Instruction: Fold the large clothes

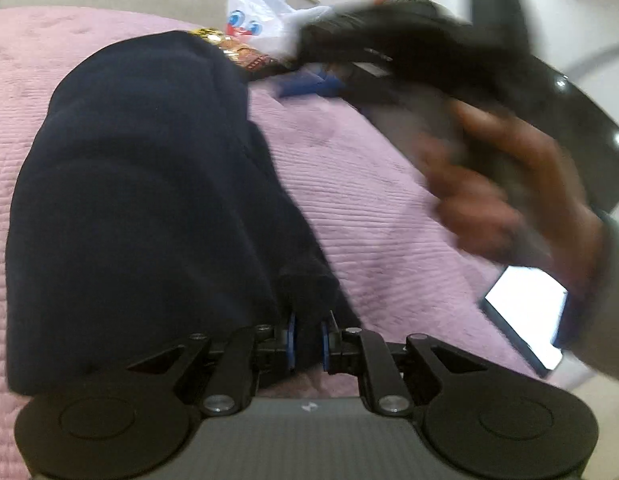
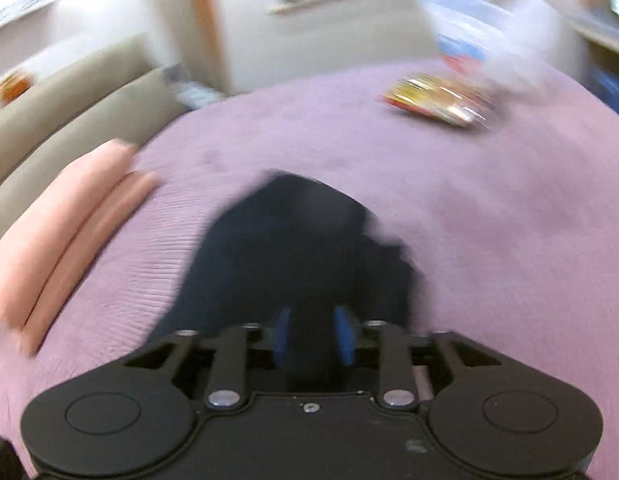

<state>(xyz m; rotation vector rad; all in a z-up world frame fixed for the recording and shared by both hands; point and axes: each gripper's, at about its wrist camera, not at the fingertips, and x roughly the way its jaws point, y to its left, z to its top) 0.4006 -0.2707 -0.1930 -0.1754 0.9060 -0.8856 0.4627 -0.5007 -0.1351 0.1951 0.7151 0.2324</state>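
A dark navy garment [image 1: 141,208] lies across a pink quilted bedspread [image 1: 369,200], its near edge pinched between the blue pads of the left gripper [image 1: 308,338], whose jaws stand close together on a bunched fold of cloth, a hold that looks meant to carry one side over for a fold. The right gripper [image 2: 314,336] has dark fabric [image 2: 297,248] running in between its pads as well, the jaws narrowly apart on it; motion blur makes the firmness of that grip hard to judge. Only the left wrist view shows the person's right hand [image 1: 521,196] out ahead and to the right of its jaws, blurred, and a lit tablet [image 1: 525,316] below it. Only the right wrist view shows a folded pink cloth [image 2: 65,236] well to the left of its jaws. A white plastic bag [image 1: 265,16] sits far beyond the garment.
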